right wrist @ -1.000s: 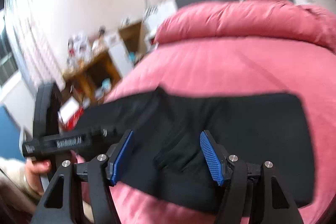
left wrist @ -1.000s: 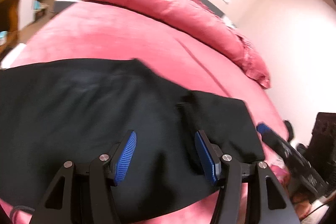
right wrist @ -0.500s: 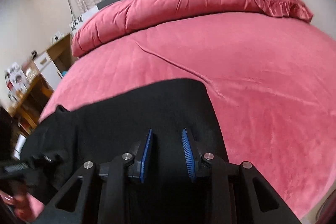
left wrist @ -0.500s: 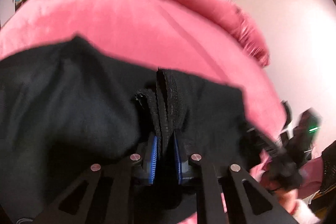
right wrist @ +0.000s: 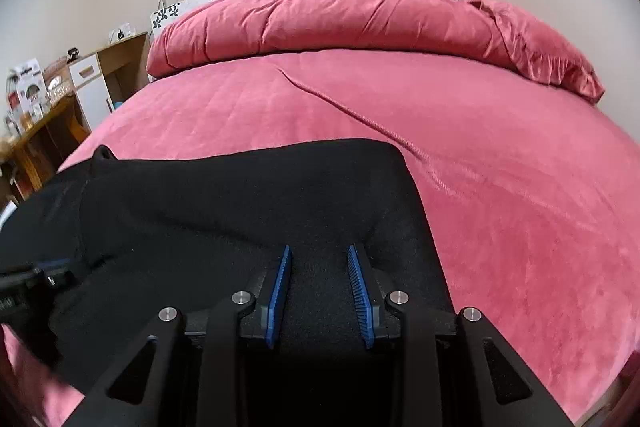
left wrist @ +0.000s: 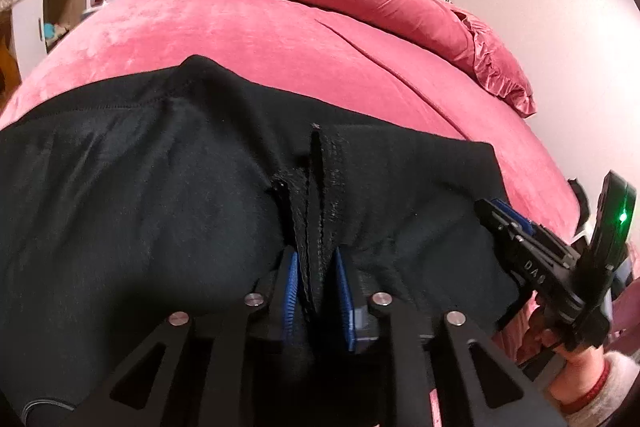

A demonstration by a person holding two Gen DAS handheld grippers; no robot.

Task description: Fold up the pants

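Spread across a pink bedspread [right wrist: 500, 163], black pants [left wrist: 140, 187] are pinched along their near edge, a bunched ridge clamped in the left gripper [left wrist: 316, 291] and flat cloth between the right gripper [right wrist: 320, 287], seemingly so both can lift one fold together.

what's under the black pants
The black pants lie on the pink bedspread, which shows all around them. The stretch directly beneath is covered, so nothing else can be confirmed there.

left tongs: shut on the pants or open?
Shut. The left tongs pinch a bunched ridge of the black pants between their blue pads.
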